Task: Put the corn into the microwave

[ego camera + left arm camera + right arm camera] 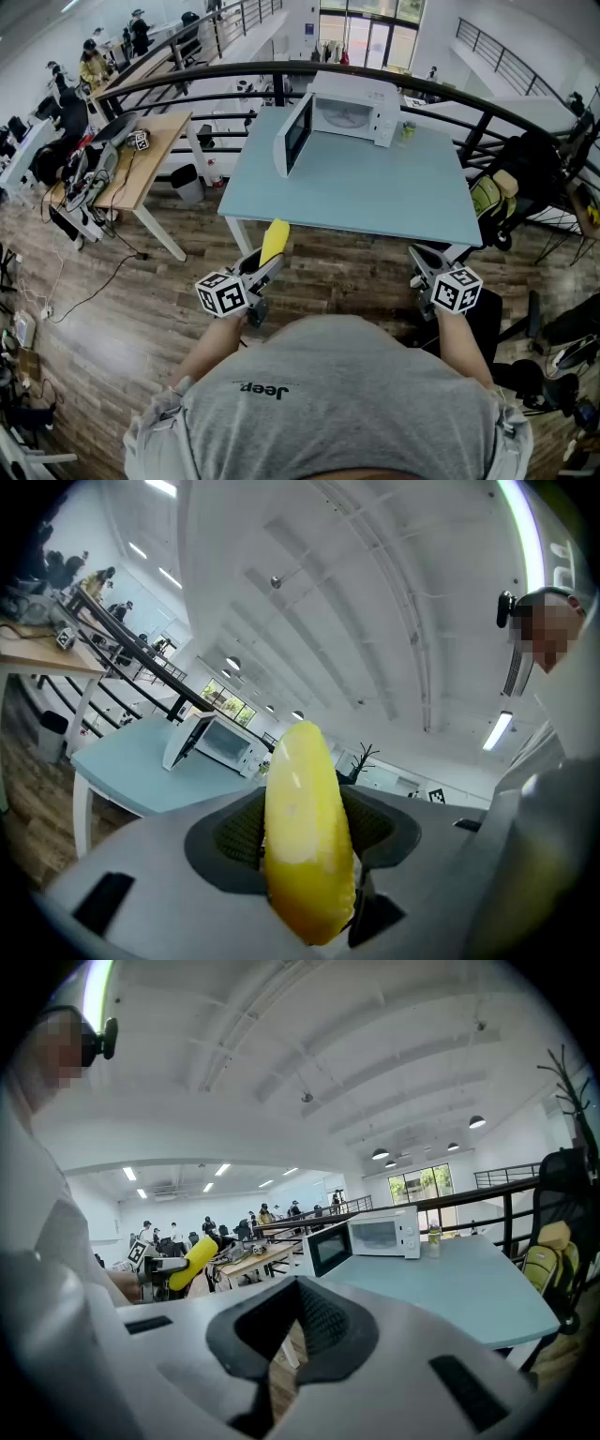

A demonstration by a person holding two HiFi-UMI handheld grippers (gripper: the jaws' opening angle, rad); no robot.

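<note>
A yellow corn cob (275,242) sticks out forward from my left gripper (267,267), which is shut on it just short of the table's near edge. In the left gripper view the corn (305,846) stands upright between the dark pads (246,832). The white microwave (352,111) sits at the far side of the pale blue table (375,192), its door (292,136) swung open to the left. My right gripper (419,255) hovers at the table's near right corner, shut and holding nothing. In the right gripper view the jaws (300,1288) point toward the microwave (380,1234).
A small bottle (409,129) stands right of the microwave. A black railing (469,105) curves behind the table. A wooden desk (141,159) with clutter is at the left, a chair with a green bag (487,197) at the right. Wood floor lies between me and the table.
</note>
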